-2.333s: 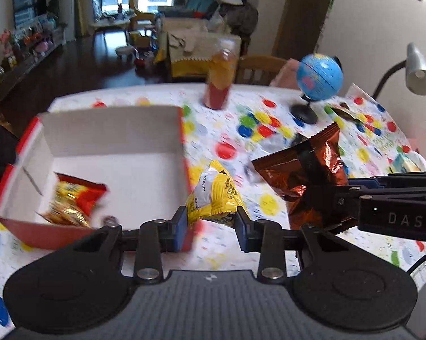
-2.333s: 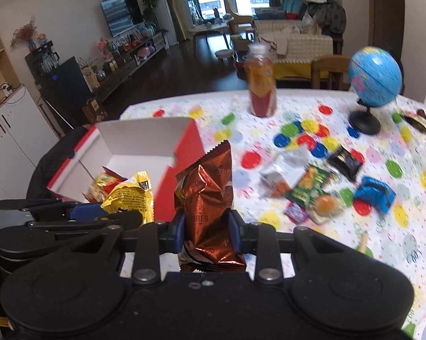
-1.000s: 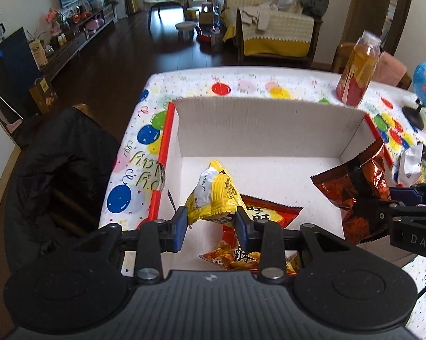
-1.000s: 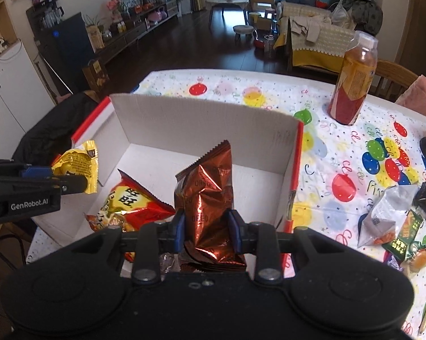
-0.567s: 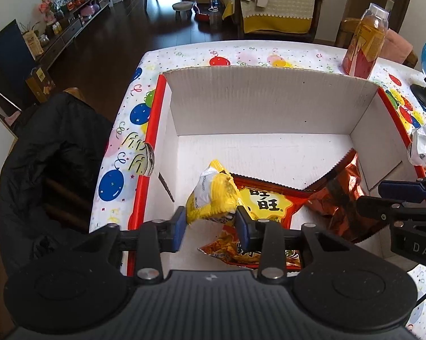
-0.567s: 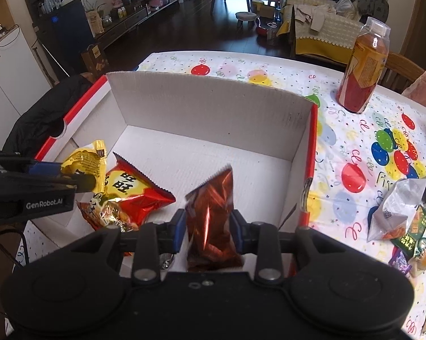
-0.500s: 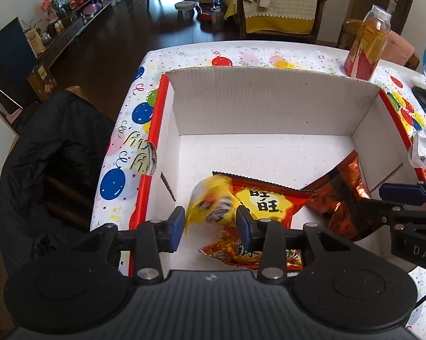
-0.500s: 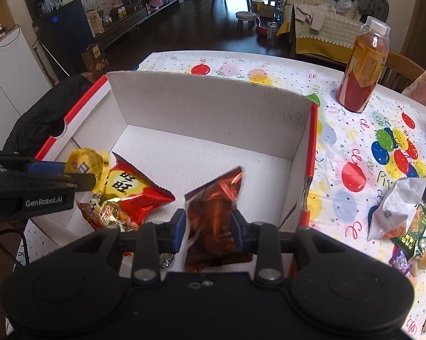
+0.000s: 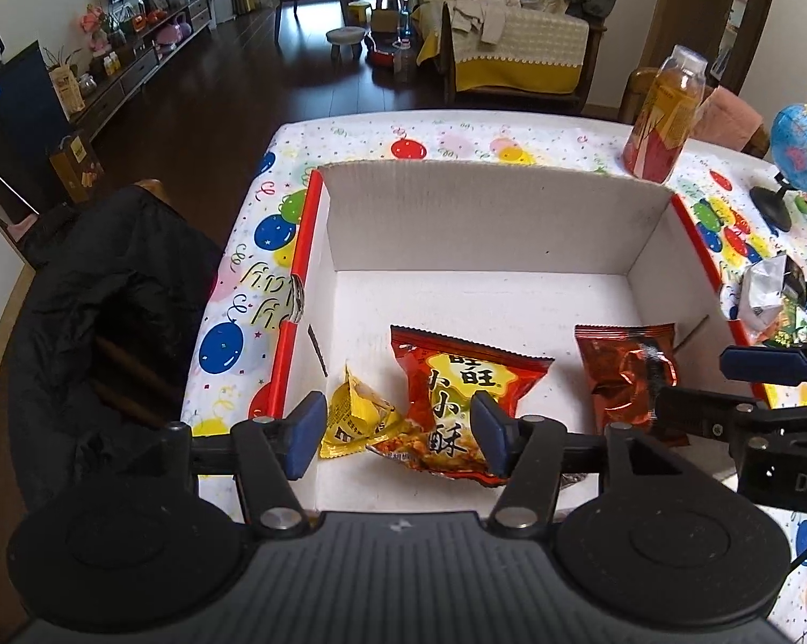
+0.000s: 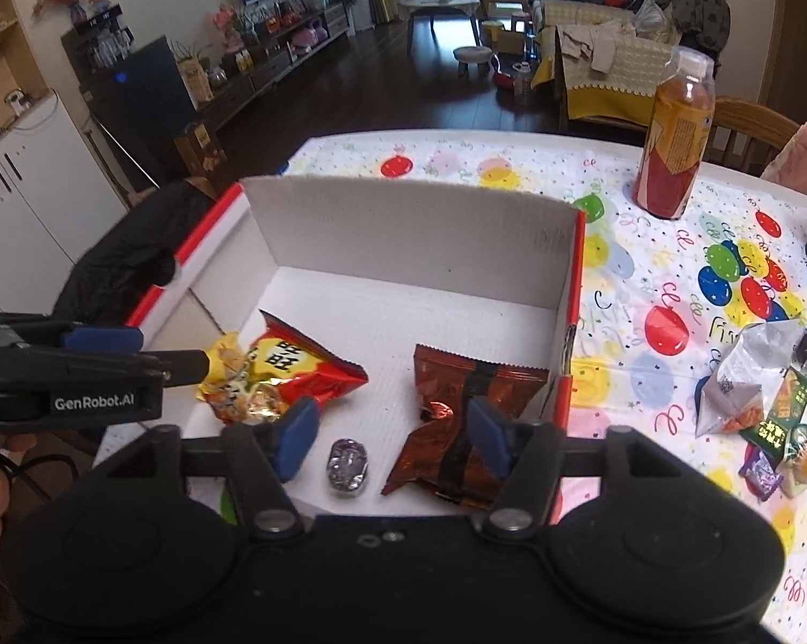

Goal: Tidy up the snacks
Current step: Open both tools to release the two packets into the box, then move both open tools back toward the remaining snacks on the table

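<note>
— Both packets have been dropped: the yellow packet [image 9: 357, 421] and the copper foil bag [image 10: 470, 418] are now seen lying in the near part of the box [image 9: 489, 225], beside the red bag [image 9: 457, 397].

— And the jaws?

— The left gripper [image 9: 398, 437] and right gripper [image 10: 395, 437] have just been opened wide; nothing is held. Another snack from the crinkled pile [image 10: 768, 402] on the right is judged to be needed next.

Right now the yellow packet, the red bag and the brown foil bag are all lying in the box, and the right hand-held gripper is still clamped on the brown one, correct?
Not clamped. The right wrist view shows the right hand-held gripper open, the brown foil bag lying loose in the box. The yellow packet and red bag do lie there.
</note>
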Demonstrator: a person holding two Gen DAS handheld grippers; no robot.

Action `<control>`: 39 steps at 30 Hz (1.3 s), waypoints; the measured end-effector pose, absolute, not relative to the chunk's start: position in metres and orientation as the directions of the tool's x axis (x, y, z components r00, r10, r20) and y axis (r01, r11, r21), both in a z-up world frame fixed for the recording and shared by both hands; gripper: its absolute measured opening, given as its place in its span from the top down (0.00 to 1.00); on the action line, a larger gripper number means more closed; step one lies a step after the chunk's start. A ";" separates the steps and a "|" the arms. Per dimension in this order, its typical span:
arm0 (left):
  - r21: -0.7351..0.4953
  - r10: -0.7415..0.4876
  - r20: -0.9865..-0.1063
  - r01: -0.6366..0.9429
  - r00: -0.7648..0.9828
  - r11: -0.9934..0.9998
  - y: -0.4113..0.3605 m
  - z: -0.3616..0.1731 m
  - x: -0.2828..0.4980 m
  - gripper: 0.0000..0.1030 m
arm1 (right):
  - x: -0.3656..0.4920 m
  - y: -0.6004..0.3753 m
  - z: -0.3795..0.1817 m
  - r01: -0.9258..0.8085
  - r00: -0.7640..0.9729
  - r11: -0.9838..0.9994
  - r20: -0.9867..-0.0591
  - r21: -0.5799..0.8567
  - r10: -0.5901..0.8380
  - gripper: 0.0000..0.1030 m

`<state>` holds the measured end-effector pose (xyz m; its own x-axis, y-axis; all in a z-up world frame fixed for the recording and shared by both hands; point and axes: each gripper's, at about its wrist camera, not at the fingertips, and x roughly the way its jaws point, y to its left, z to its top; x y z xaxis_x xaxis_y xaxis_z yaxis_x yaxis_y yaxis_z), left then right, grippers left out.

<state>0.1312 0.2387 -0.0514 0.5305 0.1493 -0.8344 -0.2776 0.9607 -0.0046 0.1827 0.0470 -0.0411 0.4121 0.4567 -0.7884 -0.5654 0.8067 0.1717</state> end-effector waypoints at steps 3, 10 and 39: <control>-0.014 0.147 -0.824 -0.279 0.547 0.960 0.236 -0.044 0.125 0.40 | 0.176 0.042 -0.033 -0.569 0.421 0.802 -0.774 0.181 0.473 0.33; -0.047 0.134 -0.787 -0.276 0.602 0.960 0.230 -0.022 0.107 0.30 | 0.156 0.027 -0.011 -0.572 0.461 0.799 -0.733 0.185 0.500 0.19; -0.183 -0.075 -0.708 -0.080 0.702 0.980 0.088 0.016 0.125 0.03 | 0.140 -0.129 0.022 -0.483 0.662 0.871 -0.615 0.087 0.428 0.00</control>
